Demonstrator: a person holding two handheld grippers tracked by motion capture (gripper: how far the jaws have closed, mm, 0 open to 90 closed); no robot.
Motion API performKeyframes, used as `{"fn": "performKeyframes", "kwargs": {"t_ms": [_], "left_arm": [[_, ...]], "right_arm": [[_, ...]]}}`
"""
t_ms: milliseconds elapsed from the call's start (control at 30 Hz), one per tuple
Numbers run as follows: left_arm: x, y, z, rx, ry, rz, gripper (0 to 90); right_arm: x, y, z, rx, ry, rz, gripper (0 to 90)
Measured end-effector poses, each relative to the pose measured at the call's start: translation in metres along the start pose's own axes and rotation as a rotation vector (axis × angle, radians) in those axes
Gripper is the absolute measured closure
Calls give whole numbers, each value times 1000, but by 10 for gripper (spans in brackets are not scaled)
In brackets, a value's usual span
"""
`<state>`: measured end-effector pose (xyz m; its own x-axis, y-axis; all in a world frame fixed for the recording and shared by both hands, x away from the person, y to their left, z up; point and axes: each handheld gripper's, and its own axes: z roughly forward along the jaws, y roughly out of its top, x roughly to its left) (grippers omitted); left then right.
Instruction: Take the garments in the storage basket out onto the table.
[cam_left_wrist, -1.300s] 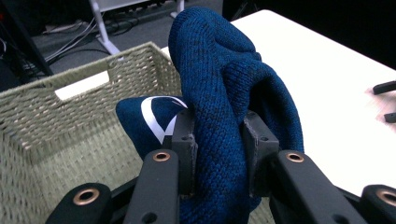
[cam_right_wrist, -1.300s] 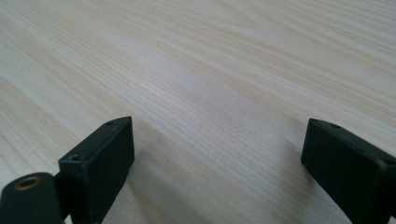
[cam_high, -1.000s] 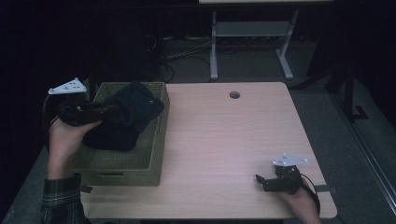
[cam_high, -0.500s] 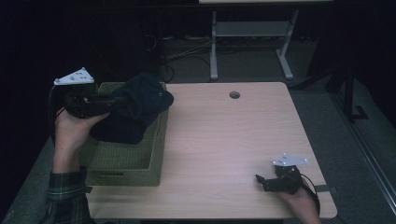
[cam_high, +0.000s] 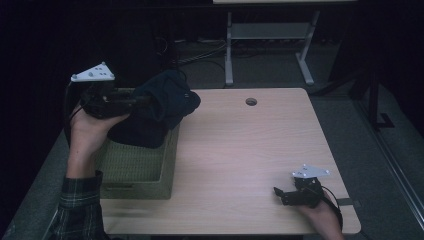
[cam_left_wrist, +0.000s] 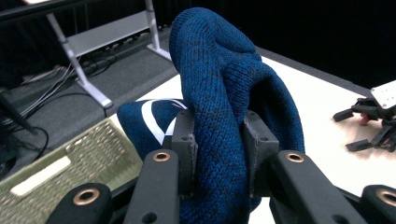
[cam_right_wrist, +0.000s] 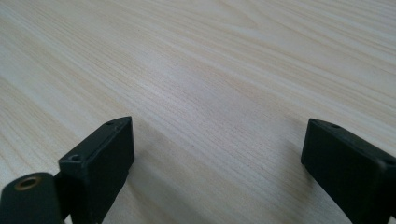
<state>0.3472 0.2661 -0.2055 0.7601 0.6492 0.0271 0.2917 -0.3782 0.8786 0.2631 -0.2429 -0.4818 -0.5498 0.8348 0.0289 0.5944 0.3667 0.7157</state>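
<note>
Your left gripper (cam_left_wrist: 218, 154) has its fingers (cam_left_wrist: 184, 140) clamped on a blue knitted garment (cam_left_wrist: 224, 93), held up above the green woven basket (cam_high: 145, 165). Your right gripper (cam_right_wrist: 217, 158) rests low on the pale wooden surface (cam_high: 250, 150), fingers (cam_right_wrist: 100, 163) spread wide.

The dark blue knitted garment (cam_left_wrist: 224, 93) covers the gap between the left tool's (cam_left_wrist: 218, 140) jaws and runs off the bottom edge. It hides the far rim of the green woven basket (cam_high: 135, 170). White marking on it is only partly visible
</note>
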Motion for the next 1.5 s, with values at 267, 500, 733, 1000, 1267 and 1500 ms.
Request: {"fn": "performKeyframes", "kwargs": {"t_ms": [267,500,733,1000,1267,1500], "left_arm": [[-12,15,10,-14,-23,25,701],[-23,26,22,-32,-56,44,703],[-30,34,30,-45,-87,56,703],[-46,45,48,-51,-132,75,704],[-65,55,66,-52,-182,99,704],[-82,59,82,-38,-221,111,704]], "right_arm": [[0,0,0,0,0,-1,93],[0,0,0,1,-1,-1,93],[0,0,0,1,-1,-1,93],[0,0,0,1,-2,-2,93],[0,0,0,1,-1,0,93],[0,0,0,1,0,2,93]]}}
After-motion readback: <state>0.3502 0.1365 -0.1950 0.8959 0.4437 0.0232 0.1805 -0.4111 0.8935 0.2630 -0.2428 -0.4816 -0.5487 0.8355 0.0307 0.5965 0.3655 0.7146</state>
